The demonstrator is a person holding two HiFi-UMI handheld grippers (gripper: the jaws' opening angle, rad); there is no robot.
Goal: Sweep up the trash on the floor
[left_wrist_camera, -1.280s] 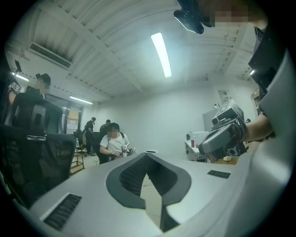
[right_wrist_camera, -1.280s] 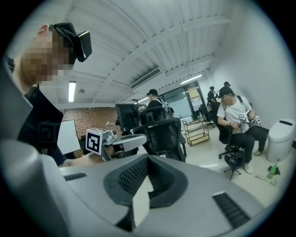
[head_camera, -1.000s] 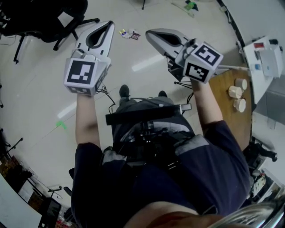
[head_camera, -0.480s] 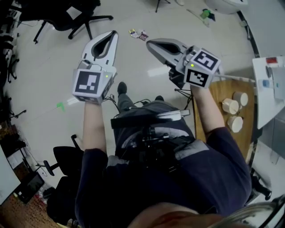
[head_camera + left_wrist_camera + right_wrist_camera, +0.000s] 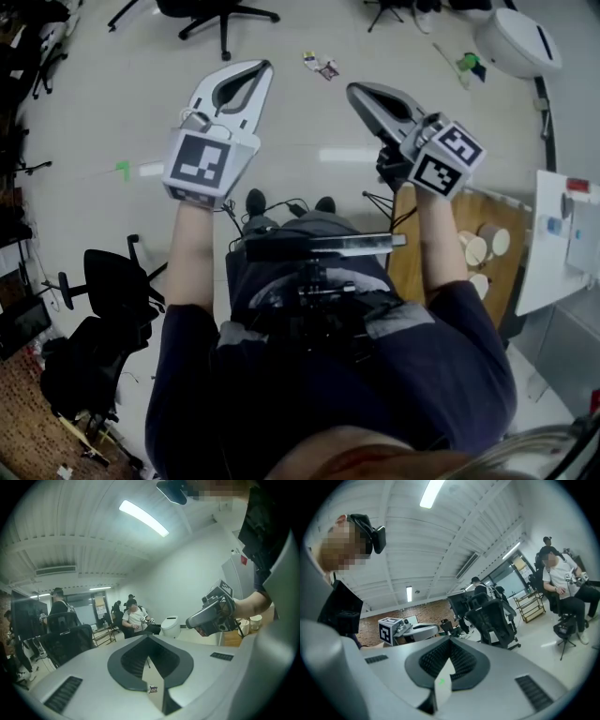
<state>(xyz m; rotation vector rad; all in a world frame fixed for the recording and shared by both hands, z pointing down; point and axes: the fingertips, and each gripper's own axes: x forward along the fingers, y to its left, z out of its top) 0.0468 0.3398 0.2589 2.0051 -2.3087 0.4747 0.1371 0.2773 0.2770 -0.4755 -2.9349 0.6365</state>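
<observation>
A few small trash wrappers [image 5: 320,65] lie on the pale floor, just beyond and between the two gripper tips in the head view. My left gripper [image 5: 265,64] is held out over the floor with its jaws shut and nothing in them. My right gripper [image 5: 352,88] is held out beside it, also shut and empty. In the left gripper view one wrapper [image 5: 153,689] shows through the slot below the closed left gripper [image 5: 150,637], and the right gripper [image 5: 210,617] shows at the right. In the right gripper view the right gripper [image 5: 450,642] is shut too.
A white round bin [image 5: 517,42] and a green-and-white object [image 5: 466,64] sit at the far right. A wooden table [image 5: 439,234] with paper cups [image 5: 473,247] stands at my right. Black office chairs [image 5: 220,11] stand ahead and at the left [image 5: 112,281]. A green tape mark [image 5: 122,169] is on the floor. A person [image 5: 136,618] sits farther off.
The whole view has swung round: wrappers, bin and table have drifted rightward in the head view. Both grippers moved along with the turn and stayed shut.
</observation>
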